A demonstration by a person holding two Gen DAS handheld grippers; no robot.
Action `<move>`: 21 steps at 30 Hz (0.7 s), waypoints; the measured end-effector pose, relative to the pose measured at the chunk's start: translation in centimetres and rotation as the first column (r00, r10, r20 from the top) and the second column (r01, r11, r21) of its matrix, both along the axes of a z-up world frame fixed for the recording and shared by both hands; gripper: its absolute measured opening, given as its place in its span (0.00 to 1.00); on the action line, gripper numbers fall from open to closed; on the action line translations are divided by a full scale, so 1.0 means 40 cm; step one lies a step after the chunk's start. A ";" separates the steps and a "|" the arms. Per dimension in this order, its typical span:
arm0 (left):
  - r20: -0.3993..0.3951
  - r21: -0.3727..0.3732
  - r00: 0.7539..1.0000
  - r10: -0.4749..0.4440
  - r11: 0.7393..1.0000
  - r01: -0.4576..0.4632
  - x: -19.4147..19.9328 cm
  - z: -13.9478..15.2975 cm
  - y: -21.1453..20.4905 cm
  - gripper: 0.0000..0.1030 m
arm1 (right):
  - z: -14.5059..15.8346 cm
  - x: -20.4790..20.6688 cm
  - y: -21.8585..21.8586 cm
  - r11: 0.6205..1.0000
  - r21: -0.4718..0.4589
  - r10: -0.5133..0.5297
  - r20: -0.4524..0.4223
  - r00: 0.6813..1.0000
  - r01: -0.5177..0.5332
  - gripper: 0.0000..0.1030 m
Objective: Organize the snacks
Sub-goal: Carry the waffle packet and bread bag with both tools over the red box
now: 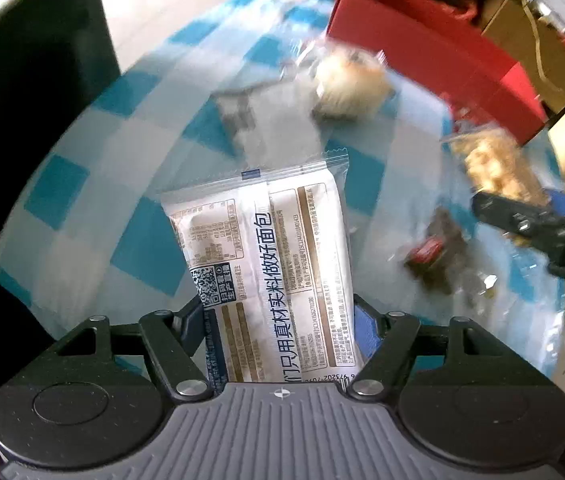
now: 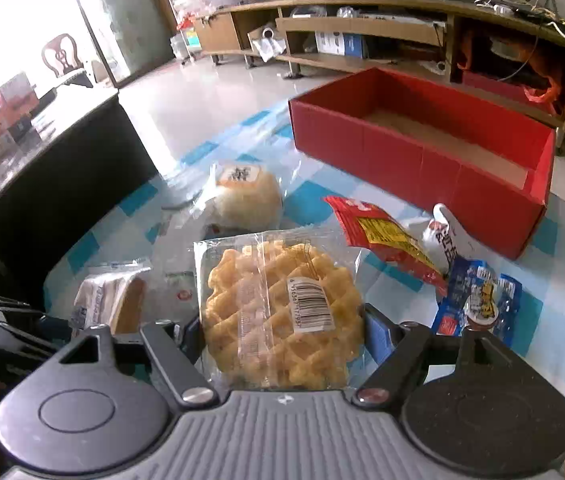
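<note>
From my right wrist view: waffle pack point(image 2: 282, 312) nearest, on the table point(image 2: 314, 196). Round bun point(image 2: 248, 196) behind it. Sandwich pack point(image 2: 110, 296) to its left, snack sachets point(image 2: 386, 236) to its right. Open box point(image 2: 422, 160) at the far right, behind the sachets.

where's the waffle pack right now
In the right wrist view the waffle pack sits between the right gripper's fingers, just in front of the round bun, the red box beyond.
</note>
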State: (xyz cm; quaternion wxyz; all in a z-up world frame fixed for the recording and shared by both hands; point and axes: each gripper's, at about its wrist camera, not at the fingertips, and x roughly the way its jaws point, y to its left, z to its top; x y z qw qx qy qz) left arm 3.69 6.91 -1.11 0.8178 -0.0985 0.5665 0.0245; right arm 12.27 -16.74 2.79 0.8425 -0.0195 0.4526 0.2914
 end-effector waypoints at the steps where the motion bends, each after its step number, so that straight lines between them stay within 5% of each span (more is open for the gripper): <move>1: 0.014 -0.010 1.000 -0.005 1.000 0.005 -0.001 0.016 0.000 0.74 | 0.006 -0.001 -0.003 1.000 0.010 -0.002 -0.001 1.000 0.002 0.73; 9: 0.142 -0.035 0.988 -0.059 0.997 0.064 0.036 0.121 -0.051 0.75 | 0.063 0.008 -0.037 0.995 0.100 -0.028 0.029 0.999 0.025 0.73; 21: 0.209 -0.039 0.972 -0.107 0.992 0.118 0.144 0.142 -0.088 0.75 | 0.089 0.050 -0.098 0.972 0.213 -0.105 -0.006 0.994 0.104 0.73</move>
